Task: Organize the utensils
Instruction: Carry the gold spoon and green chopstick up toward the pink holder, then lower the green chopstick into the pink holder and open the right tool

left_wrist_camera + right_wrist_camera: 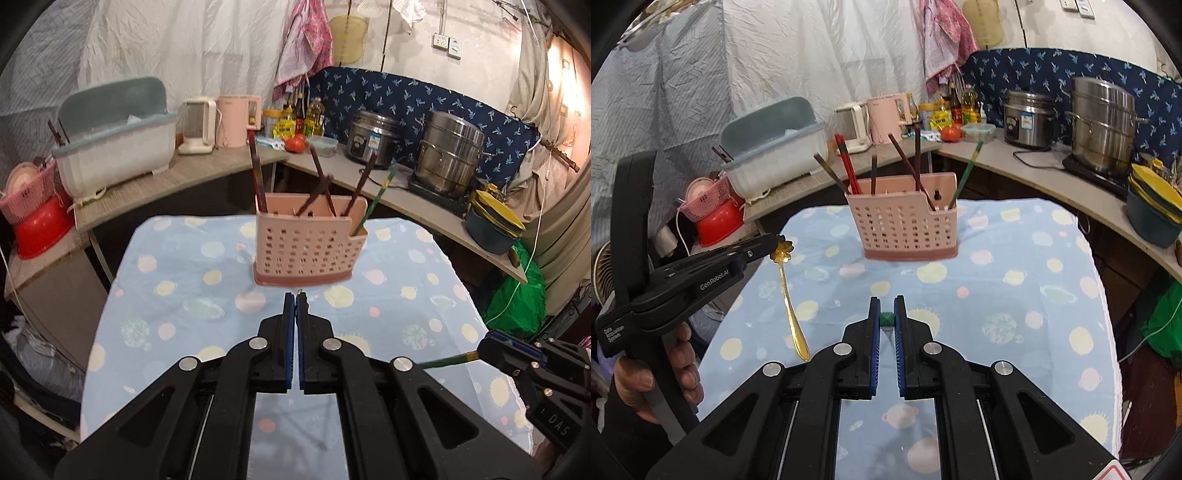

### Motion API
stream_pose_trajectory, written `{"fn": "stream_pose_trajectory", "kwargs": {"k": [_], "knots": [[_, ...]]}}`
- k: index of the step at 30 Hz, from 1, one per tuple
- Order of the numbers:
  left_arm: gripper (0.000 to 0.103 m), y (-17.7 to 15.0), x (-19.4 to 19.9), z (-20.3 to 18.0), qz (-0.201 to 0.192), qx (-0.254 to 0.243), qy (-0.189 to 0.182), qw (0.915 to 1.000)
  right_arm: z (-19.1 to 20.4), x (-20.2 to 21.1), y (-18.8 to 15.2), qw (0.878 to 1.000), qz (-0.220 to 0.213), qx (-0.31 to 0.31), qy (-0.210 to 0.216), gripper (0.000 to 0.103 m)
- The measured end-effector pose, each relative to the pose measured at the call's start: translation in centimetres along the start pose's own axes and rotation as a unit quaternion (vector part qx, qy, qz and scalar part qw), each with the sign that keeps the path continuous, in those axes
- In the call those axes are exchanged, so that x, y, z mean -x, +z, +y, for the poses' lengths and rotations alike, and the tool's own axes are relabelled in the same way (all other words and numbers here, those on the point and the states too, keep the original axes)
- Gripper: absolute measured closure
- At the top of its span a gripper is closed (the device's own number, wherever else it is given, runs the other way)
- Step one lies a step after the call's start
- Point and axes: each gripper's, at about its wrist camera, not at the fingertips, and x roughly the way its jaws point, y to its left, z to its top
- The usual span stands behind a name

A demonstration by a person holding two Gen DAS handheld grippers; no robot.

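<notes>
A table with a blue cloth (1015,258) full of pale dots fills the middle of both views. Behind it runs a long counter (155,184) with a big white tub (118,147), two kettles and shiny steel pots (448,155). On the far part of the cloth stands a pink holder (908,225) with lots of small holes. Dark chopsticks (905,158) lean out of its big part, and a green chopstick (967,173) leans out of the small part at its right end. The left gripper (772,244) is pressed shut on the flower-shaped end of a gold spoon (790,314), which hangs down over the left edge of the table. A hand (661,373) holds that gripper's handle. The right gripper (886,319) is pinching a second green chopstick (447,361) near its end. In the right view you only see its little green tip between the blue pads (875,343). Both tools are up in the air, on the near side of the holder.
</notes>
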Motion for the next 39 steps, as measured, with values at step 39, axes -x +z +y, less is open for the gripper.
{"fn": "stream_pose_trajectory", "kwargs": {"k": [39], "knots": [[0.102,16.4,-13.9,-1.9,-0.098,-0.137,0.206,0.9641,-4.7,-11.1,24.2,0.993,-0.098,0.018,-0.057,0.096]]}}
